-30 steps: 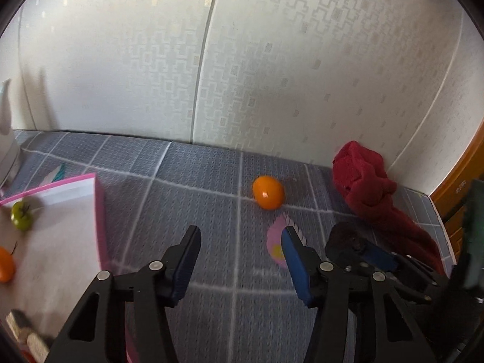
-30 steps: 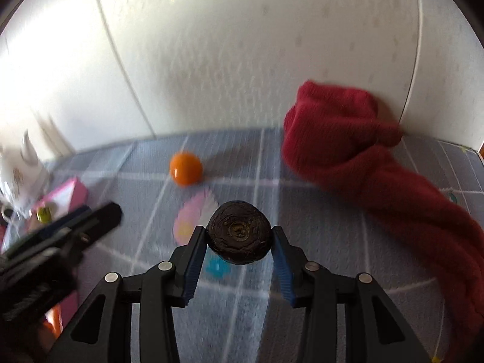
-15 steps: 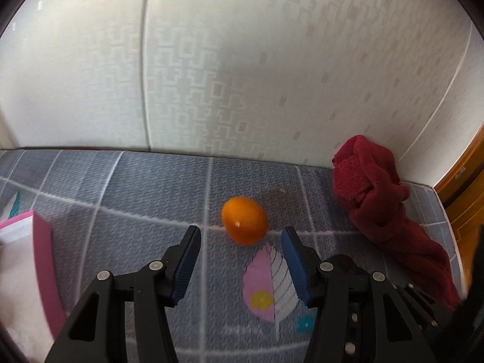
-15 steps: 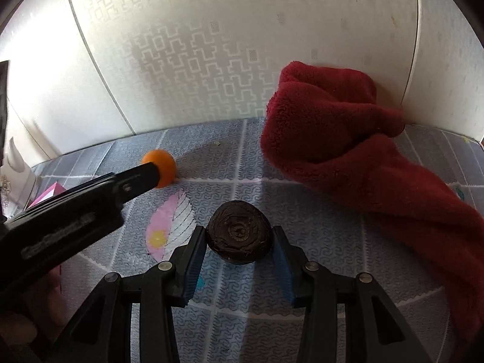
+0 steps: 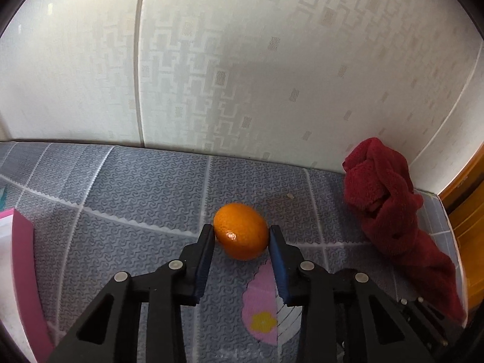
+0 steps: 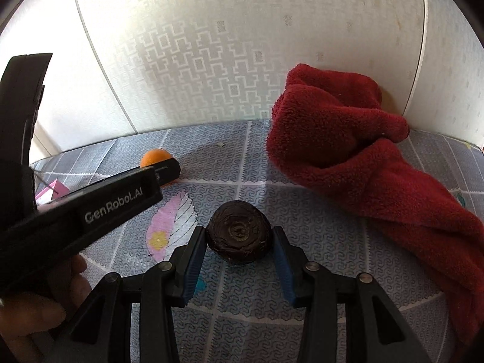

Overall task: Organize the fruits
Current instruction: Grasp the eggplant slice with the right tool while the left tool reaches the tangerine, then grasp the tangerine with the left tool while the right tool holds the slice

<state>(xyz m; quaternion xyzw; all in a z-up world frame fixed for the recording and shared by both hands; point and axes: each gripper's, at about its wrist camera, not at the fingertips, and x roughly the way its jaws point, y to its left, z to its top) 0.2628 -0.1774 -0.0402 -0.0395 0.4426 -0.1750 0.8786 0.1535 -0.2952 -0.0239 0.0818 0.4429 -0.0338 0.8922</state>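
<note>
Left wrist view, left gripper [image 5: 241,233] closing around one orange [image 5: 241,235], right gripper [image 6: 239,237] pinching one dark fruit [image 6: 238,234]

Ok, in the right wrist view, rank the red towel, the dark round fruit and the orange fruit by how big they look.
1. red towel, by far the largest.
2. dark round fruit, between the right gripper's fingers.
3. orange fruit, smallest, though it sits farther from the camera and is partly hidden by the left gripper, so true size is unsure.

A crumpled red towel [image 5: 390,208] lies against the patterned wall [image 5: 242,75] at the right of a grey gridded mat [image 5: 145,187] — a pink leaf print [image 6: 171,222] on it. A pink box [image 5: 25,272] edges in at left.
</note>
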